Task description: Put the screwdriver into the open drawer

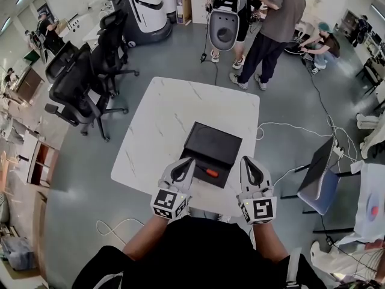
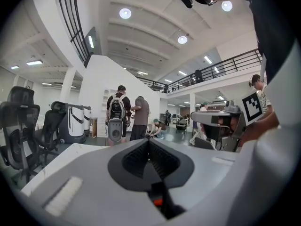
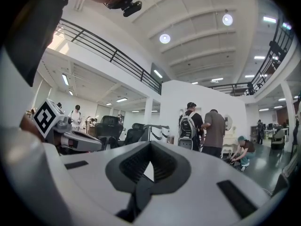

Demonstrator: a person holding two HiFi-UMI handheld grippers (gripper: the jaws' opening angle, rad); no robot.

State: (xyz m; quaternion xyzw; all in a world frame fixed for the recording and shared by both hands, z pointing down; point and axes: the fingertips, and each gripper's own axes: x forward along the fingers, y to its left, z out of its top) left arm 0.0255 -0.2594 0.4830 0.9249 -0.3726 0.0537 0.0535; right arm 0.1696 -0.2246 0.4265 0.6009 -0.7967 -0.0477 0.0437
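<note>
A black drawer unit (image 1: pixel 214 141) stands on the white marble table (image 1: pixel 162 119), and its drawer (image 1: pixel 220 178) is pulled out toward me. The screwdriver (image 1: pixel 209 172), with an orange-red handle and a dark shaft, lies inside the open drawer. My left gripper (image 1: pixel 191 161) hovers at the drawer's left front corner, jaws shut and empty, its tip just left of the screwdriver. My right gripper (image 1: pixel 245 159) is at the drawer's right side, also shut and empty. In the left gripper view the gripper (image 2: pixel 148 141) has its pads together; in the right gripper view the gripper (image 3: pixel 150 144) does too.
Black office chairs (image 1: pixel 84 77) stand left of the table. Several people (image 1: pixel 274 29) and a white machine (image 1: pixel 147 11) are beyond its far edge. Cables (image 1: pixel 289 128) trail over the floor at right, by a blue-grey chair (image 1: pixel 317 176).
</note>
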